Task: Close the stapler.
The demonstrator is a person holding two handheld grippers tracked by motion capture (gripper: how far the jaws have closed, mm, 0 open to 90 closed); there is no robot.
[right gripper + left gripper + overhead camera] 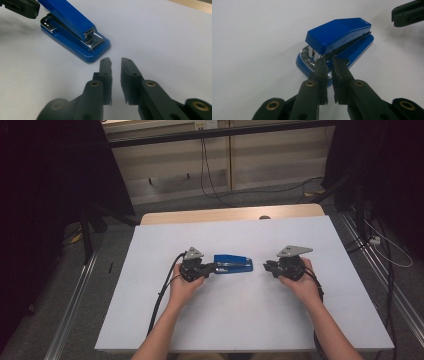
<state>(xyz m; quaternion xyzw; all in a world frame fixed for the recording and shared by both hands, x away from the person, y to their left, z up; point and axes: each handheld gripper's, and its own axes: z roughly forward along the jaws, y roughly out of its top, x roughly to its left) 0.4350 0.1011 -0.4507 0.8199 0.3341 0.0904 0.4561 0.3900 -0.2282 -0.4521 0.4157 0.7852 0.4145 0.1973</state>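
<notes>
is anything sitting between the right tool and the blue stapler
Nothing visible does. In the right gripper view only bare white table lies between the right tool and the near end of the blue stapler. The left tool is at the stapler's opposite end, so it is not in the path.

The counter (150,320) has a plain white top, with a strip of pale wood showing along its far edge. A blue stapler (234,264) lies flat on it, about midway between the left and right edges and a little nearer the far edge than the near one. The stapler's long side runs parallel to the far edge, and its blue base rests directly on the white surface.
</notes>
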